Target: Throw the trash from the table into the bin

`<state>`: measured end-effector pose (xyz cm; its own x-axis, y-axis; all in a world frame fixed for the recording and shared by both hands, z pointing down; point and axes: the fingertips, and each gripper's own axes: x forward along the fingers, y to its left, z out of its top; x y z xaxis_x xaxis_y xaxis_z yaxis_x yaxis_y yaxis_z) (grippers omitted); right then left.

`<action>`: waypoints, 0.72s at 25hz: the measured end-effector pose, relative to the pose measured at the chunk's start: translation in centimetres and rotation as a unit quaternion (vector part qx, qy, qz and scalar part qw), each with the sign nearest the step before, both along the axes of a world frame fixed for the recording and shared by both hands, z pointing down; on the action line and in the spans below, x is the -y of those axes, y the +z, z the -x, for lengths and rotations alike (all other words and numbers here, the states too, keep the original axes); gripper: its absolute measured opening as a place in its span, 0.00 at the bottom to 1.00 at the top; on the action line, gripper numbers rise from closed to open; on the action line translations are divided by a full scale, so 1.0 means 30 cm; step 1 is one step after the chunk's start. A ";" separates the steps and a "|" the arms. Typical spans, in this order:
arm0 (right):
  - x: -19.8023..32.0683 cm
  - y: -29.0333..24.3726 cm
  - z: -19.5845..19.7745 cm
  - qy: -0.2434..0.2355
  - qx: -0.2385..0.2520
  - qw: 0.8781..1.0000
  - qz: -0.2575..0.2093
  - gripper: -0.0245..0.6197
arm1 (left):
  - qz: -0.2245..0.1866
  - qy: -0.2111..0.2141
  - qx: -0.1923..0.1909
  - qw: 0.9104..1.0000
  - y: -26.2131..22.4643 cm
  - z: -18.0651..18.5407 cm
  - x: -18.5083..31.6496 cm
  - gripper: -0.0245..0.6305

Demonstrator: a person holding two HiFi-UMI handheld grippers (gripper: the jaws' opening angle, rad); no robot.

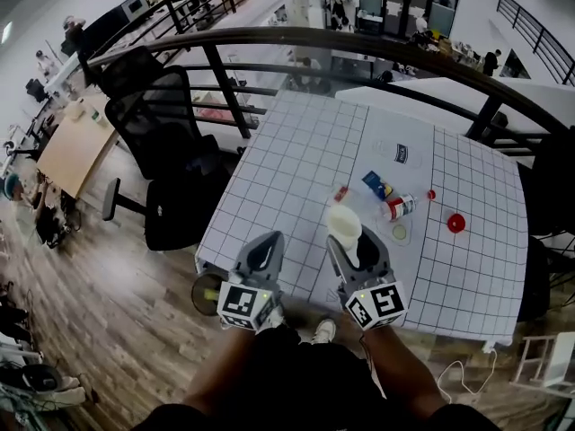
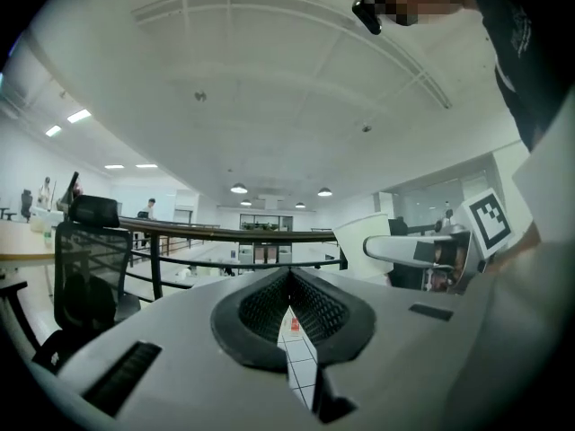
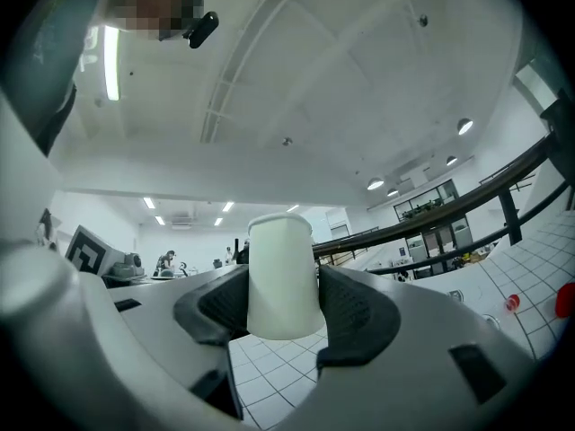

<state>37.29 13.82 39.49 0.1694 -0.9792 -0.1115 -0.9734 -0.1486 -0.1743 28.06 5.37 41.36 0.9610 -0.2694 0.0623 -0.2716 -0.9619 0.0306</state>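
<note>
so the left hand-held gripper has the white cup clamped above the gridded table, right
Not quite: the white cup is clamped in the right hand-held gripper, as the right gripper view shows. The left hand-held gripper is shut and empty. The cup is above the gridded table, as you said.

I log a black mesh office chair standing on the wood-plank floor, with a dark curved railing passing just behind it. A wooden desk sits further left. Overhead I see round ceiling lights, lit.
</note>
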 end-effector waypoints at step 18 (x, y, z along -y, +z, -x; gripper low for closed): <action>0.454 -0.019 0.570 -0.145 -0.067 0.987 0.008 0.43 | 0.002 -0.144 -0.013 0.990 0.017 0.625 0.351 0.07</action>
